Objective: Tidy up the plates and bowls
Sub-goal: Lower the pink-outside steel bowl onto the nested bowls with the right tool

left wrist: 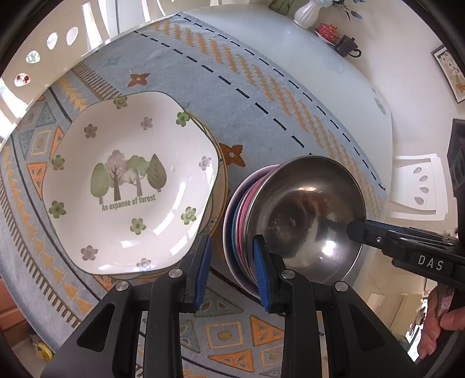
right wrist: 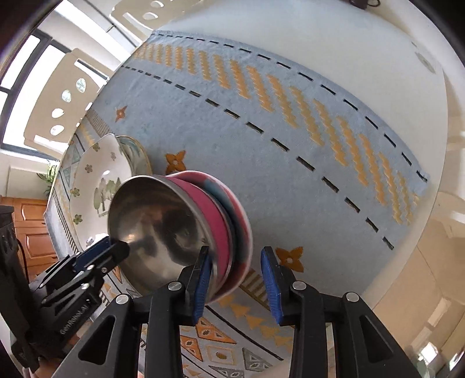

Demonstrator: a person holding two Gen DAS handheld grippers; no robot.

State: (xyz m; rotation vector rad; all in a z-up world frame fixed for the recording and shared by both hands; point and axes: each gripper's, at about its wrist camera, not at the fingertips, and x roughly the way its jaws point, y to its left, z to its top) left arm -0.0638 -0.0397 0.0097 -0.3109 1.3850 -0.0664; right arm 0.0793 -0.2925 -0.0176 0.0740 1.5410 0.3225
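A white square plate with a forest picture (left wrist: 128, 186) lies on top of another gold-rimmed plate on the patterned blue mat (left wrist: 261, 96). To its right stands a stack of bowls: a steel bowl (left wrist: 308, 215) on top of pink and blue ones (left wrist: 242, 221). My left gripper (left wrist: 231, 261) is open, its fingers straddling the stack's left rim. My right gripper (right wrist: 237, 276) is open, its fingers straddling the stack's near rim (right wrist: 229, 232); it shows in the left wrist view (left wrist: 357, 229) at the steel bowl's right rim. The plate also shows in the right wrist view (right wrist: 96, 186).
A white vase (left wrist: 305, 13), a red dish and a dark teapot (left wrist: 347, 46) stand at the table's far end. White chairs (left wrist: 418, 186) stand around the table. A wooden cabinet (right wrist: 32, 229) is at the left. The mat's far half holds no dishes.
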